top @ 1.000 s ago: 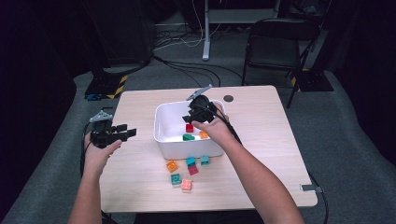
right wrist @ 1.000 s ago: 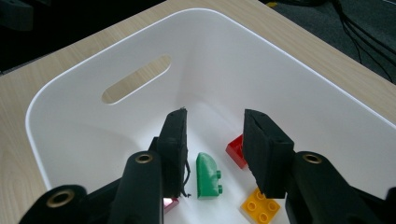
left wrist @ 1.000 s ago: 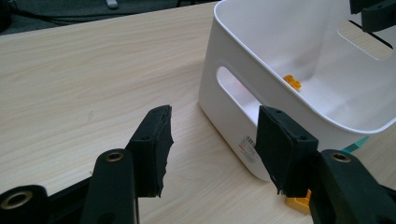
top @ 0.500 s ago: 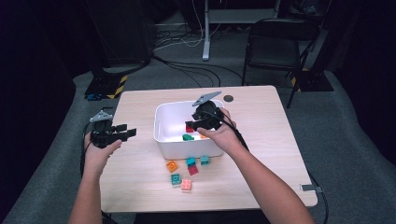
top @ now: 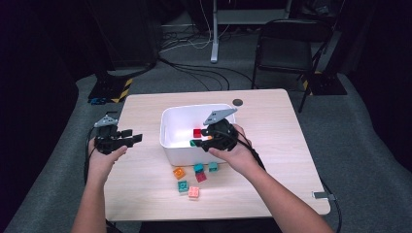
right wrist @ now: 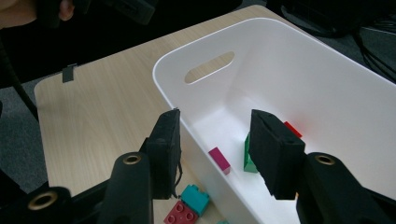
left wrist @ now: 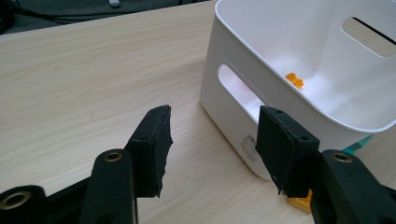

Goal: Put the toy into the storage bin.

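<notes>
Right gripper (top: 214, 137): jaws spread and empty, and they have just been opening; in the right gripper view they straddle the near wall of the white bin (right wrist: 196, 135), one pad outside it and one inside.
Left gripper (top: 130, 139): jaws parted with nothing between them, held above the table (top: 272, 160) to the left of the bin and apart from it.
Loose bricks, nearest: a small cluster on the table just in front of the bin: pink brick (top: 194, 191), green brick (top: 182, 186), dark red brick (top: 200, 176), orange brick (top: 179, 173) and two teal bricks (top: 198, 168), close together but mostly not stacked.
Bin contents: magenta brick (right wrist: 219, 160) against the near wall, green block (right wrist: 249, 156) and red brick (right wrist: 293, 129) further in; an orange piece (left wrist: 294, 80) lies on the floor by the far side.
Step in hand, as I judge it: sorting loose bricks into the bin, with the right gripper free for the next one.
Doing it well: lift clear of the rim before swinging back to the cluster; pick an outer brick such as the pink one; come straight down with pads on two flat sides, so neighbours are not nudged; release low inside the bin.
Farther off: a black folding chair (top: 286, 43) and floor cables beyond the table.
</notes>
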